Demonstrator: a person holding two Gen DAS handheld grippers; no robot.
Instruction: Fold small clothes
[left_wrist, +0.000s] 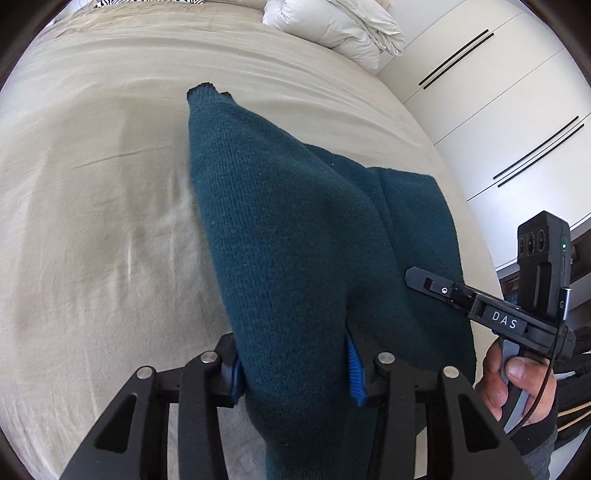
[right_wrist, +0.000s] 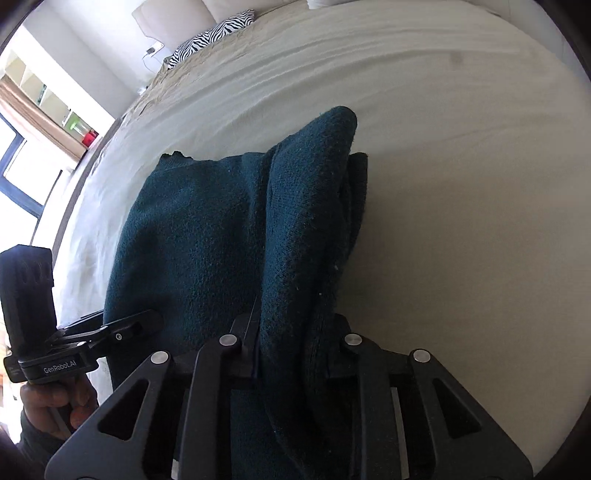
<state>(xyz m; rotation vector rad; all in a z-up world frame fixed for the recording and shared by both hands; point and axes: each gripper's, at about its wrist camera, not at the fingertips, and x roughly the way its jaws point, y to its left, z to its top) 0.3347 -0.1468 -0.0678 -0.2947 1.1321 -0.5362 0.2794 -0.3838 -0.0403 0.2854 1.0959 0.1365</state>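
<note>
My left gripper (left_wrist: 295, 373) pinches a bunched fold of the teal knit garment (left_wrist: 295, 229), lifted off the beige bed sheet (left_wrist: 96, 221). My right gripper (right_wrist: 295, 354) clamps another fold near the bed's right edge. White duvet (left_wrist: 332, 26) lies far.

1 teal sweater (left_wrist: 295, 240), 2 grippers, 1 zebra pillow (right_wrist: 210, 37).

My left gripper's fingertips (left_wrist: 295, 373) buried in teal sweater (left_wrist: 288, 236), sweater's hem cut off at 6 o'clock, zebra pillow (right_wrist: 210, 38) tiny at 11 o'clock
</note>
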